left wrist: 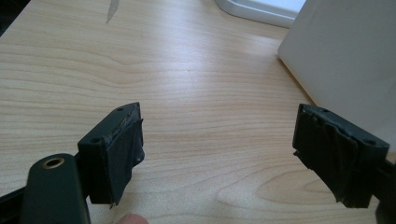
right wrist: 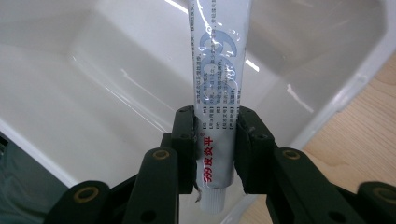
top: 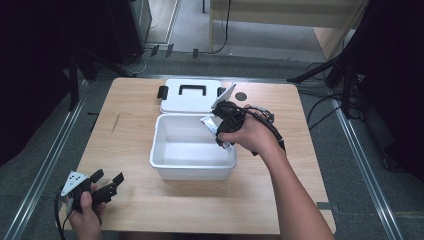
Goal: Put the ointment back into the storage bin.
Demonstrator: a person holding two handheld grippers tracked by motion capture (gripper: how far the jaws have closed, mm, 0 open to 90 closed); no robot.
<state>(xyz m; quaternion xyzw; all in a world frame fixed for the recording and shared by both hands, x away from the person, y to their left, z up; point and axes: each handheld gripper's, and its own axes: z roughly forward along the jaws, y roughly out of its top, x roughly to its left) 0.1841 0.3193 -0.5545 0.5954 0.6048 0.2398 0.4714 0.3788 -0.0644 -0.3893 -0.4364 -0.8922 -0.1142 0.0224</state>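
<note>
A white plastic box (top: 193, 165) stands open in the middle of the wooden table, its lid (top: 192, 95) lying flat behind it. My right gripper (top: 219, 131) hangs over the box's right rim, shut on a white tube (right wrist: 215, 93) with blue and red print. The tube (top: 208, 122) points into the box's inside (right wrist: 102, 84), its cap end toward the camera. My left gripper (top: 108, 184) rests near the table's front left corner, open with nothing between its pads (left wrist: 122, 154). The box wall (left wrist: 345, 60) shows at the right of the left gripper view.
The lid has a black handle (top: 193, 89) and black latches (top: 163, 92). A dark round spot (top: 241, 96) marks the table right of the lid. Metal rails (top: 365, 165) run along both sides of the table. Bare wood (top: 200, 205) lies in front of the box.
</note>
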